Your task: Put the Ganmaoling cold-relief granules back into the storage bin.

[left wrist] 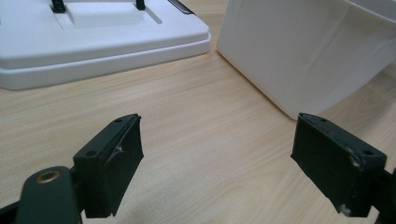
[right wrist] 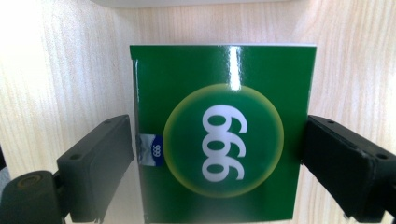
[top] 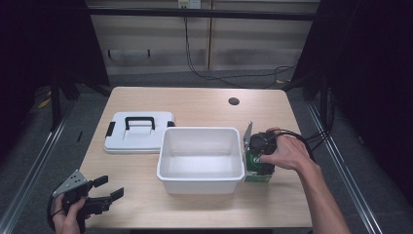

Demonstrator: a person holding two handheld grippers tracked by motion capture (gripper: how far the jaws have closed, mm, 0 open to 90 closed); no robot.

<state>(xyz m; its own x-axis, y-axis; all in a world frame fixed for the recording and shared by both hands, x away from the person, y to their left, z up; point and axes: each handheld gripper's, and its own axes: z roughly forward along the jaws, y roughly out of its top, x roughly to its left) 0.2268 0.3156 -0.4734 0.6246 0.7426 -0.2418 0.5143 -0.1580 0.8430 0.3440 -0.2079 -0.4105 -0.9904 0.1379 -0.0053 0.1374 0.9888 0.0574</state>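
Near the front left corner of the pale wooden worktop (top: 146, 180), the left gripper (top: 104, 190) waited with its jaws wide and nothing in them. Behind it lay the flat white plastic lid with a black handle (top: 139, 130). The deep white plastic tub (top: 200, 158) sat in the middle. By the tub's right wall stood the shiny green cardboard box marked 999 (right wrist: 219, 144). The right gripper (right wrist: 217, 158) had its jaws at both sides, seemingly touching. It looked best to squeeze softly and evenly, then lift straight up.

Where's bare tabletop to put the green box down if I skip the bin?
Free: the front strip between the left gripper and the white bin, and the far band beyond the lid toward the round hole. Crowded: the right gripper straddles the green box against the bin.
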